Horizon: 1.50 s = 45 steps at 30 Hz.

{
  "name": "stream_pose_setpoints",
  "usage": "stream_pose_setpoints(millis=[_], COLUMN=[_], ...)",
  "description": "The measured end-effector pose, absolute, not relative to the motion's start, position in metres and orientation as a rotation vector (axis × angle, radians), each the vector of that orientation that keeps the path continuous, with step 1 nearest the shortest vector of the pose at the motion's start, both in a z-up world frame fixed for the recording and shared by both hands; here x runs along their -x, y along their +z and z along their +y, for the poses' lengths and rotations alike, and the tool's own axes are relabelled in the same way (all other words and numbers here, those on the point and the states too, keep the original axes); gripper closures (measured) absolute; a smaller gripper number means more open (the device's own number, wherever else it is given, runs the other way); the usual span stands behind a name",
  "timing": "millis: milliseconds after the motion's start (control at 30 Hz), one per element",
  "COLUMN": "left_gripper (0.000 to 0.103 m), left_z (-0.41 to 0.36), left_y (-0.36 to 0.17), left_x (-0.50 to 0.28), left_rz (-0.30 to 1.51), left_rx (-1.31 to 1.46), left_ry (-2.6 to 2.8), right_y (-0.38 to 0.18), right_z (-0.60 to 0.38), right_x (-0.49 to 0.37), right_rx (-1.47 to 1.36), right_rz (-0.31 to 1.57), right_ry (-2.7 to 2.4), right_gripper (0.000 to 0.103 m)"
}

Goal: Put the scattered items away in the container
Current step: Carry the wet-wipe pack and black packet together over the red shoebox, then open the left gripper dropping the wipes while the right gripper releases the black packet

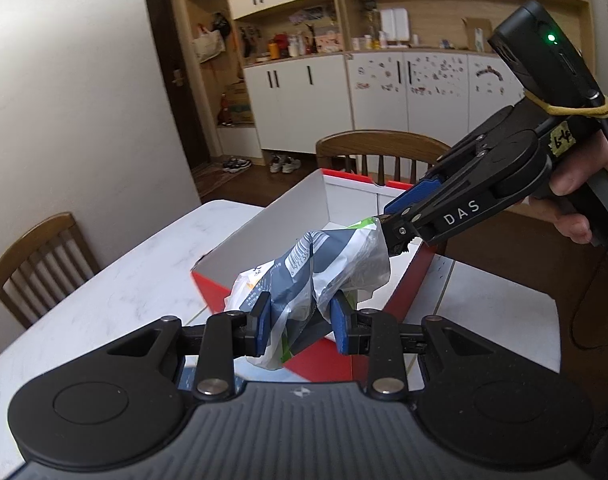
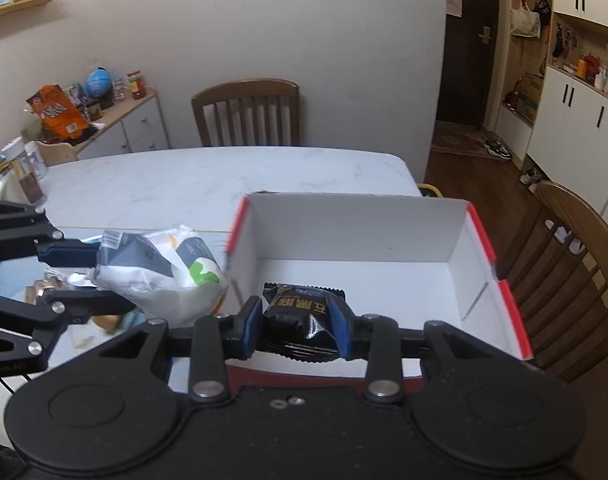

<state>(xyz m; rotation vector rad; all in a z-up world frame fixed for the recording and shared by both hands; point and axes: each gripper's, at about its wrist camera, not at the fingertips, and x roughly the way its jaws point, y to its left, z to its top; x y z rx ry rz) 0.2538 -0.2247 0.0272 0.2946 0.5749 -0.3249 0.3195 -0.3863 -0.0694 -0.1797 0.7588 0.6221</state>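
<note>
My left gripper (image 1: 302,326) is shut on a crumpled white, grey and green packet (image 1: 316,264), held above the near corner of the red box with white inside (image 1: 288,216). The packet (image 2: 160,272) and left gripper (image 2: 92,276) show in the right wrist view just left of the box (image 2: 360,224). My right gripper (image 2: 296,326) is shut on a black snack packet (image 2: 300,316), held over the box's near wall. In the left wrist view the right gripper (image 1: 396,236) hangs over the box's right side.
The white marble table (image 2: 184,184) carries more small wrapped items (image 2: 44,286) under the left gripper. Wooden chairs (image 2: 246,114) stand around the table. A side cabinet (image 2: 116,120) with clutter is at the left.
</note>
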Motion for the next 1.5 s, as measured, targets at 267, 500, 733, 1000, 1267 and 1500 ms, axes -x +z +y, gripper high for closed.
stream_pose_setpoints(millis=[267,500,733,1000,1267,1500], left_gripper=[0.074,0.074,0.074,0.074,0.074,0.074], left_z=[-0.244,-0.255,-0.258,-0.261,-0.27,-0.275], left_y=[0.022,0.012,0.005,-0.005,-0.02,-0.039], left_x=[-0.293,-0.325,-0.343,-0.377,-0.402,-0.413], left_rz=[0.607,0.689,0.784,0.902,0.982,1.02], left_rx=[-0.369,-0.39,-0.396,-0.37,-0.408,-0.428], left_ry=[-0.374,-0.433,-0.469,-0.453,-0.455,-0.447], right_y=[-0.081,-0.095,-0.105,-0.115,-0.134,-0.152], right_z=[-0.397,-0.401,-0.405,-0.409,-0.408,-0.407], right_x=[-0.35,-0.374,-0.389,-0.403,-0.417,-0.427], right_rx=[0.209,0.242,0.26,0.281,0.307,0.332], right_rz=[0.8,0.876,0.939,0.955,0.981,1.006], right_ry=[0.6,0.601,0.598,0.587,0.578,0.562], right_gripper=[0.066,0.066,0.066,0.066,0.066,0.066])
